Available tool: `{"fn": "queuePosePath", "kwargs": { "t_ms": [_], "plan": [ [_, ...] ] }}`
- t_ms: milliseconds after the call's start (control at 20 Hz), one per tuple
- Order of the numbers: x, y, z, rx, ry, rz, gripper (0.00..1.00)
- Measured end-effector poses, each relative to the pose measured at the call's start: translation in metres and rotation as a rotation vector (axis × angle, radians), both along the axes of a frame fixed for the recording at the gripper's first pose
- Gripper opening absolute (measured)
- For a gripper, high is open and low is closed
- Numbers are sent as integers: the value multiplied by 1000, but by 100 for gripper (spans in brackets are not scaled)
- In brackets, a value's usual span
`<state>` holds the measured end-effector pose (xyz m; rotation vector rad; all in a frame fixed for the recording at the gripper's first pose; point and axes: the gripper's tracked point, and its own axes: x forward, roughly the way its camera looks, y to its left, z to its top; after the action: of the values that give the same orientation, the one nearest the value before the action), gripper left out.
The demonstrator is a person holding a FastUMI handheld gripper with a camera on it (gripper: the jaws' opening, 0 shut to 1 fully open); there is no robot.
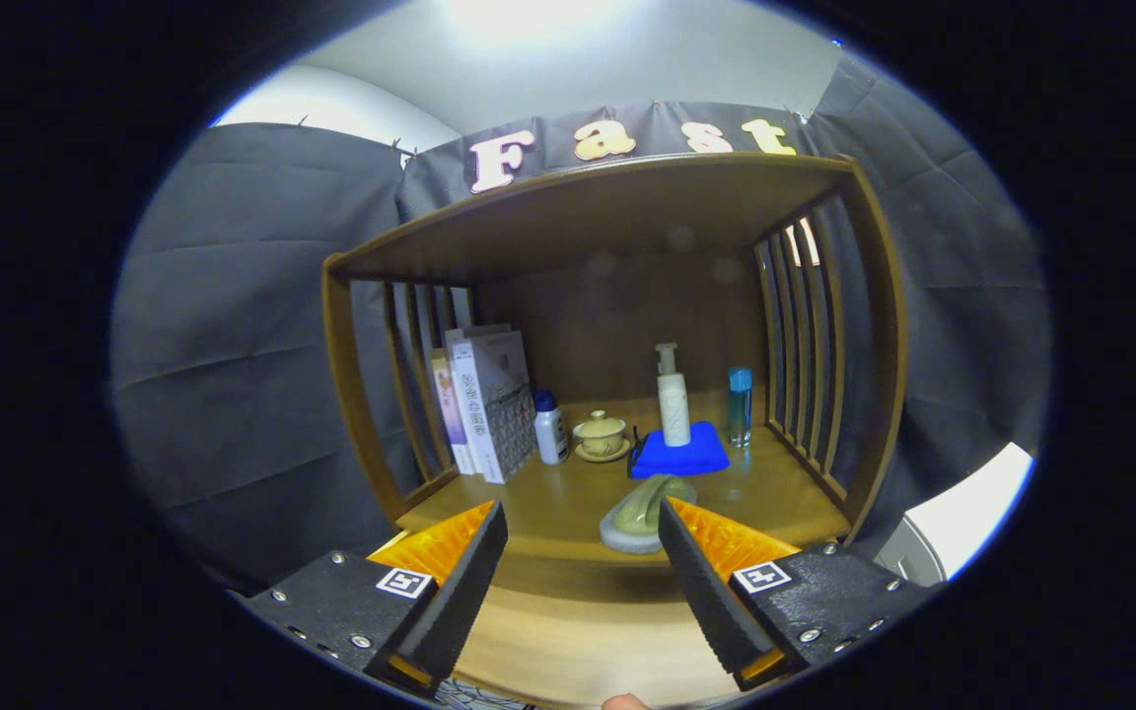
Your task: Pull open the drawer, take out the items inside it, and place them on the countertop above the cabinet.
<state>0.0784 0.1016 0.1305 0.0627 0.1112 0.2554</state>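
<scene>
My gripper (583,528) is open, its two fingers spread wide with nothing between them. Just ahead of the fingers lies the wooden countertop (775,493) of a cabinet with a roofed, slatted shelf frame. A pale green and white object (642,513) lies on the countertop's front edge, right beside the right finger (691,562) and partly hidden by it. Below the fingers a lighter wooden surface (578,631) shows; whether it is the drawer front or its inside I cannot tell.
On the countertop stand several books (489,404) at the left, a small white bottle with a blue cap (550,429), a lidded ceramic cup (600,436), a folded blue cloth (678,454), a white pump bottle (673,399) and a slim blue bottle (740,406). Slatted side walls (805,345) bound the shelf.
</scene>
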Motion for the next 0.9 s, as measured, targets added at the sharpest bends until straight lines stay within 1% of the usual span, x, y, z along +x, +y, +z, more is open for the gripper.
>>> {"fn": "queuePosePath", "kwargs": {
  "t_ms": [350, 600, 650, 750, 900],
  "plan": [
    [-79, -8, -21, -34, -82, -15, 95],
    [-127, 4, -47, -76, -111, 47, 95],
    [-135, 3, -51, -74, -117, 50, 95],
    [-145, 1, -68, -66, -100, 49, 95],
    [-164, -1, -101, -48, -41, 63, 95]
  ]
}}
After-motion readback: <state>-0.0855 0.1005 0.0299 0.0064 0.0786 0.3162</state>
